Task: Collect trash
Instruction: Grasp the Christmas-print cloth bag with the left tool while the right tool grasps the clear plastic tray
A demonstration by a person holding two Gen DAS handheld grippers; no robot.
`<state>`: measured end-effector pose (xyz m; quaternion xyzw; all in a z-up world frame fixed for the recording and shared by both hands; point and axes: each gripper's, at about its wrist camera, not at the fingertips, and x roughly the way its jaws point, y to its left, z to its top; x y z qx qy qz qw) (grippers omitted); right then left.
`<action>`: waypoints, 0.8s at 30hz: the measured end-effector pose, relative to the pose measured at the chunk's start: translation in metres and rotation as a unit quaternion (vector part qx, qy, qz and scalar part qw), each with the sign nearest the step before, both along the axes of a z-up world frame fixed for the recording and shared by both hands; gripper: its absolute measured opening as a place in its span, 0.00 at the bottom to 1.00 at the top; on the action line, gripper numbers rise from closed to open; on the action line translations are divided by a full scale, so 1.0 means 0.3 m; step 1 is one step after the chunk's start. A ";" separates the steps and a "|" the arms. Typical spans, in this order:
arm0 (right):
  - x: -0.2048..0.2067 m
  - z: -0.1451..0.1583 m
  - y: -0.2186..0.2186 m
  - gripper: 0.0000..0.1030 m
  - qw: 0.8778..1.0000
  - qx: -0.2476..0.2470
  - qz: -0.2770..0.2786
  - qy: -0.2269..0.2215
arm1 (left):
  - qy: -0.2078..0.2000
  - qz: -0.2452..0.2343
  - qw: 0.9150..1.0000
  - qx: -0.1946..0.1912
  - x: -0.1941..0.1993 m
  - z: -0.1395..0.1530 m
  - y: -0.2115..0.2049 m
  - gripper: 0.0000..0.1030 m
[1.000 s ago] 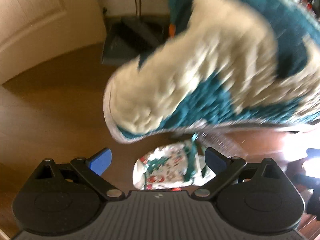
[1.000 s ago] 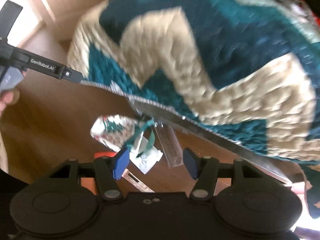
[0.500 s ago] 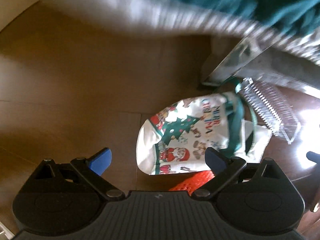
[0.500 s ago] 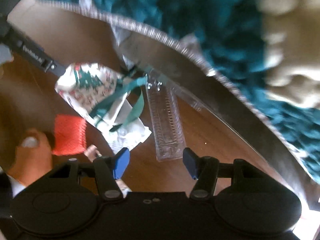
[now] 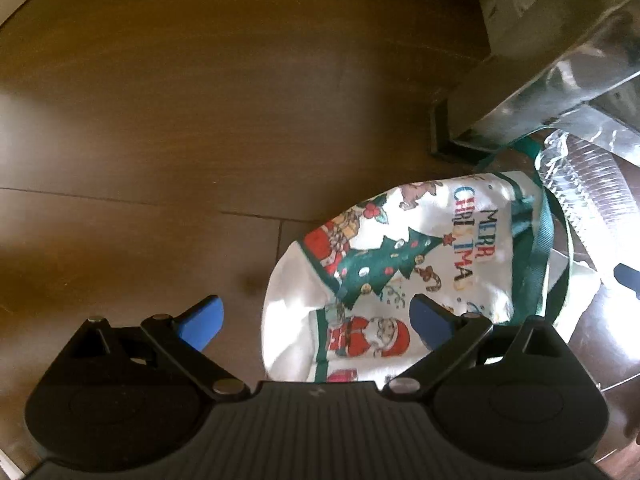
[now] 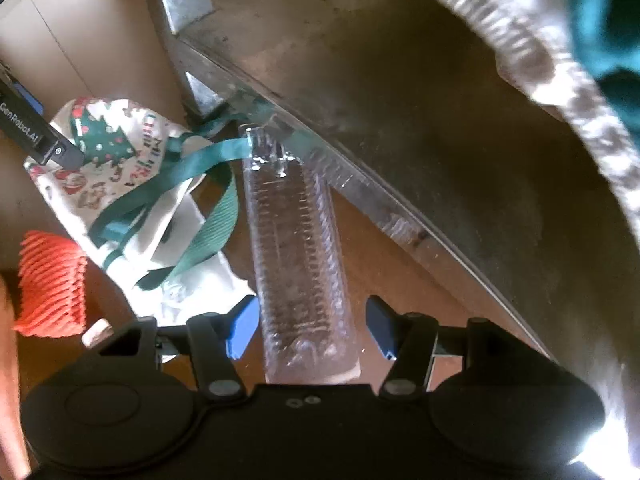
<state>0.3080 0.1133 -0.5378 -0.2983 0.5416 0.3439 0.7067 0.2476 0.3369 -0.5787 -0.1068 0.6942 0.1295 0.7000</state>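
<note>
A white Christmas-print cloth bag [image 5: 400, 264] with green straps [image 6: 188, 184] lies crumpled on the wooden floor. My left gripper [image 5: 316, 322] hovers just over it, open, its right fingertip [image 5: 428, 324] above the print and its left one over bare floor. A long clear ribbed plastic tray [image 6: 296, 248] lies beside the bag, one end under a metal frame bar. My right gripper [image 6: 312, 327] is open and straddles the tray's near end; the pads do not press on it. The tray [image 5: 592, 196] also shows in the left wrist view.
A metal frame [image 6: 320, 148] with a leg [image 5: 492, 92] stands right behind the trash, a teal knitted blanket [image 6: 600, 20] hanging over it. Crumpled white paper [image 6: 192, 292] lies by the straps. A red ribbed knit piece [image 6: 52, 284] and a person's hand sit at the left.
Both grippers have dropped close to the floor. The blanket has slid up out of the middle of both views. The tray now sits between my right fingers, the bag under my left gripper.
</note>
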 end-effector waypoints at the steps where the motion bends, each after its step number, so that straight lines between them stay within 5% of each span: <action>1: 0.007 -0.013 0.003 0.57 1.000 -0.004 -0.002 0.006 | 0.001 0.002 1.000 0.000 0.003 -0.011 0.000 0.97; 3: 0.017 -0.038 0.011 0.57 1.000 -0.010 0.000 0.014 | 0.001 0.004 1.000 -0.001 0.008 -0.033 0.004 0.94; 7: 0.016 -0.068 0.025 0.57 1.000 -0.017 0.008 0.021 | 0.007 0.022 1.000 -0.013 0.012 -0.061 0.017 0.68; 14: 0.035 -0.087 0.036 0.54 0.999 -0.009 -0.008 0.031 | 0.003 0.083 0.996 -0.028 -0.008 -0.070 0.067 0.51; 19: 0.058 -0.062 0.045 0.47 0.999 -0.014 -0.027 0.033 | 0.010 0.108 0.994 -0.012 -0.017 -0.049 0.088 0.22; 24: 0.053 -0.036 0.056 0.37 0.999 -0.025 -0.033 0.033 | 0.006 0.101 0.995 0.003 -0.027 -0.005 0.072 0.15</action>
